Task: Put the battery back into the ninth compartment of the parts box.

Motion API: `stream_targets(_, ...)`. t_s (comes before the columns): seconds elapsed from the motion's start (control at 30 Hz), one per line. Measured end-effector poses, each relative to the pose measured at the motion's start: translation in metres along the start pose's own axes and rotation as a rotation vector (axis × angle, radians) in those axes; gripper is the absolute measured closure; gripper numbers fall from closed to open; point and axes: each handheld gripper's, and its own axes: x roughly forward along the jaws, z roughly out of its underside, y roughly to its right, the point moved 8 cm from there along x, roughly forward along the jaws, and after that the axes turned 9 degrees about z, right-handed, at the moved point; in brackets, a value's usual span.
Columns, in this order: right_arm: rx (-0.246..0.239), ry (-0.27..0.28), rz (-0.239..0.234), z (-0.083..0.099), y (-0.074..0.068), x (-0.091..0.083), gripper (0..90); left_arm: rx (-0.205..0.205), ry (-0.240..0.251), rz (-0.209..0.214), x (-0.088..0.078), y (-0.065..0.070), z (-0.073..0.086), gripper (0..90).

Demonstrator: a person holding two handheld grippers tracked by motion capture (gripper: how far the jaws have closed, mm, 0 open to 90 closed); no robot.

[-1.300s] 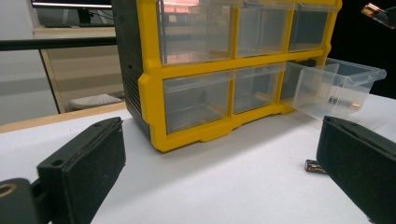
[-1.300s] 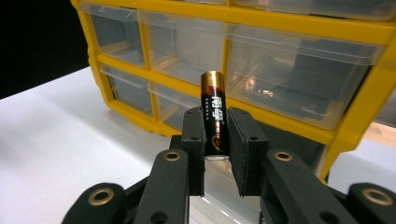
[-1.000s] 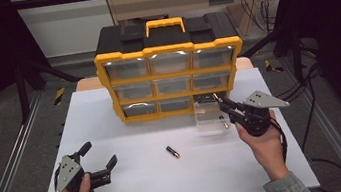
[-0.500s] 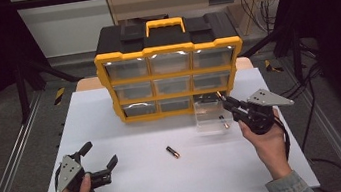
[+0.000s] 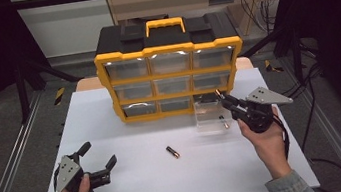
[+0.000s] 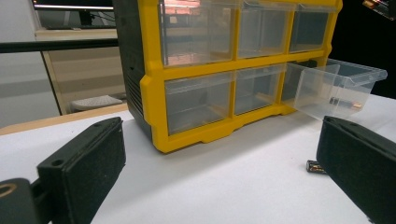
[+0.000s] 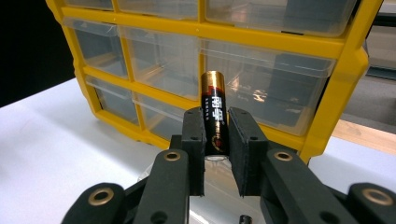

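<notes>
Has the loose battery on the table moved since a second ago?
No. The loose battery lies in the same spot, in front of the yellow organizer.

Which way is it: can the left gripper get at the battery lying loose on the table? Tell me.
Probably yes. The left gripper stands open on the white table, and bare tabletop lies between it and the loose battery. The right gripper is off by the pulled-out drawer.

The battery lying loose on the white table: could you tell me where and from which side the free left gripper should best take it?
Grip the loose battery across the middle of its round body, coming from straight above. It lies flat on the table with open space all round, so the open left gripper could probably straddle it, jaws crosswise to its length.
</notes>
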Motion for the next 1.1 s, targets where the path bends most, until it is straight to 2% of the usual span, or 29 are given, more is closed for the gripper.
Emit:
stream_targets(0.6,0.006,-0.018,-0.004,0.001,-0.003,0.015,76.6,0.007,-0.016,0.018,0.005,0.003,0.002,1.2)
stream_targets(0.87,-0.012,-0.080,-0.005,0.014,-0.001,0.027,76.6,0.005,-0.014,0.015,0.004,0.003,0.002,1.2)
stream_targets(0.97,-0.010,-0.096,0.019,0.022,0.002,0.030,76.6,0.006,-0.014,0.015,0.004,0.003,0.002,1.2)
stream_targets(1.1,-0.002,-0.115,0.015,0.029,0.005,0.032,76.6,0.006,-0.014,0.011,0.003,0.002,0.002,1.2)
